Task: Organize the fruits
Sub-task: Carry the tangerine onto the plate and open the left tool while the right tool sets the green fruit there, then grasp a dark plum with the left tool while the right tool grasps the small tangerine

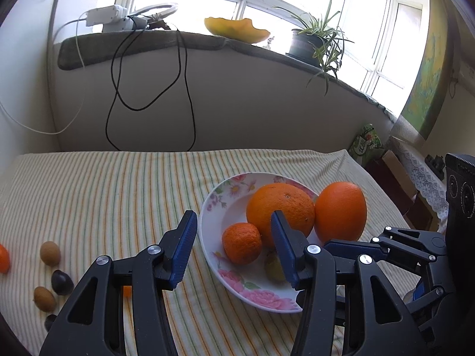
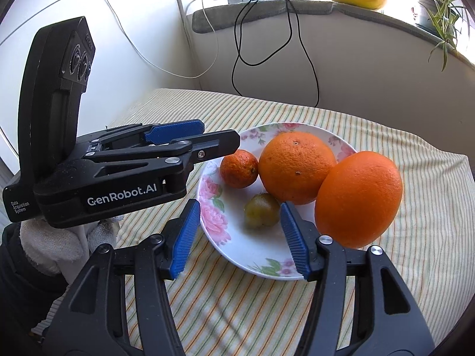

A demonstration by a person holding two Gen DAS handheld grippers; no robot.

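Observation:
A flowered white plate on the striped cloth holds a large orange, a small mandarin and a small green-yellow fruit. A second large orange rests at the plate's right rim, touching the first. My right gripper is open over the plate's near side. The green-yellow fruit lies between its blue pads, close to the right pad but not squeezed. My left gripper is open too, with the mandarin just ahead between its fingers, untouched. From the right wrist, the left gripper hovers above the plate's left rim.
Loose on the cloth at the left lie two brown kiwi-like fruits, a dark plum and an orange fruit at the edge. A white-gloved hand holds the left gripper. Black cables hang from the sill, which carries a plant pot.

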